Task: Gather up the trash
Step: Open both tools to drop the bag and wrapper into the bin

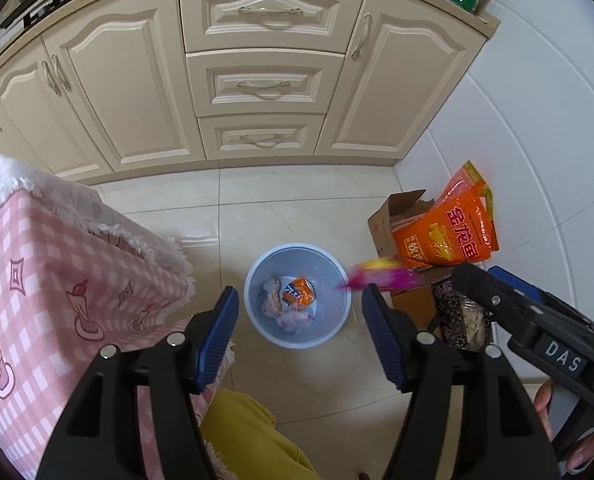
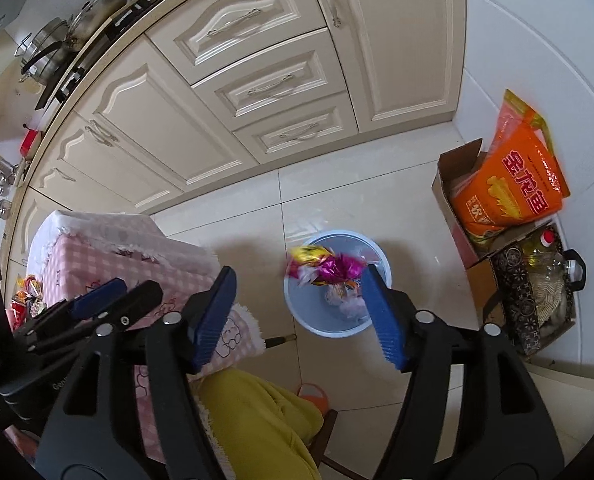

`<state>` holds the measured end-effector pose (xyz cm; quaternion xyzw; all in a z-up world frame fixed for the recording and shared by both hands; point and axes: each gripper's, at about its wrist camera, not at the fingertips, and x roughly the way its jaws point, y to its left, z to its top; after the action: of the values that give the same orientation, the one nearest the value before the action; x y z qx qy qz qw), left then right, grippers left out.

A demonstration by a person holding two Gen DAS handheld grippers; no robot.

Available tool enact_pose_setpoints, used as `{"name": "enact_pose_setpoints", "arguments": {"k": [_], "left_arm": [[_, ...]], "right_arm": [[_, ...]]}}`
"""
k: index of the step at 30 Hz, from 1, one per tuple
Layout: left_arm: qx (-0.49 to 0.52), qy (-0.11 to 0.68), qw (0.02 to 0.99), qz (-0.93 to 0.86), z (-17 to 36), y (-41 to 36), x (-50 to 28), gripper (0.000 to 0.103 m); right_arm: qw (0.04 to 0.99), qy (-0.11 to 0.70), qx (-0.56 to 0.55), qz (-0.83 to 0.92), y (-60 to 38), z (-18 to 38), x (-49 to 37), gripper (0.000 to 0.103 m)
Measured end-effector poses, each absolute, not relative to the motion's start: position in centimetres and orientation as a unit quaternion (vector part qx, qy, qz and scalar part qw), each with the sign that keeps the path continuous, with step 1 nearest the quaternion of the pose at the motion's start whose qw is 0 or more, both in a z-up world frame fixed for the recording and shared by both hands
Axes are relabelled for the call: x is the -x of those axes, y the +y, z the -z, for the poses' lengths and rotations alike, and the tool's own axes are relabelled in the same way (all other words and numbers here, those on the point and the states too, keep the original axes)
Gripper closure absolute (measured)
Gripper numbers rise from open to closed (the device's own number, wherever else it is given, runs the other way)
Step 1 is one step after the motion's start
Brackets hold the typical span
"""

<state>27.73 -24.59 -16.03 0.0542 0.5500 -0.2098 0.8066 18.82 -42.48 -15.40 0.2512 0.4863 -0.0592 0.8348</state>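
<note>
**Wrapper in the air over the bin, both of your grippers spread**

The pink wrapper [image 2: 327, 267] is loose in the air at the rim of the blue bin [image 1: 257, 312], touching neither of your tools. From your right wrist it hangs over the near-left part of the bin's mouth, its long axis running roughly level across the picture, the yellow end to the left and the crinkled magenta foil to the right. From your left wrist it shows as a blurred streak at the bin's right rim, long axis slightly tilted, a thin magenta tip pointing left and down toward the bin's inside, the yellow part up and right. It is shiny, crumpled, magenta with yellow and some white; the finer print cannot be read.

Your left gripper [image 1: 299, 338] is spread, blue pads well apart, nothing between them, the bin showing through the gap. Your right gripper [image 2: 297, 316] is spread as well, its pads pressing on nothing; the wrapper sits beyond its fingertips.

In the bin already lie an orange can [image 1: 297, 291] and pale crumpled wrappers [image 1: 293, 320]. The bin stands on the tiled floor [image 1: 297, 208], between the pink checked cloth [image 1: 57, 264] and a cardboard box [image 1: 393, 220] holding an orange bag [image 1: 453, 236].
</note>
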Motion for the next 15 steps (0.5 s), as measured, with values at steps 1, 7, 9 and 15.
{"name": "enact_pose_setpoints", "arguments": {"k": [1, 7, 9, 15], "left_arm": [[-0.052, 0.551, 0.806, 0.211, 16.0, -24.5, -27.7, 0.04], [-0.05, 0.542, 0.809, 0.222, 15.3, -24.2, -27.1, 0.04], [-0.05, 0.539, 0.81, 0.225, 15.1, -24.1, -26.8, 0.04], [-0.054, 0.531, 0.811, 0.241, 14.2, -24.5, -25.7, 0.04]], "right_arm": [[0.834, 0.488, -0.249, 0.062, -42.3, 15.3, -18.7, 0.035], [0.832, 0.492, -0.247, 0.072, -41.5, 15.0, -17.8, 0.035], [0.831, 0.493, -0.248, 0.075, -41.5, 14.8, -17.4, 0.035], [0.834, 0.489, -0.241, 0.088, -41.0, 14.0, -16.0, 0.033]]}}
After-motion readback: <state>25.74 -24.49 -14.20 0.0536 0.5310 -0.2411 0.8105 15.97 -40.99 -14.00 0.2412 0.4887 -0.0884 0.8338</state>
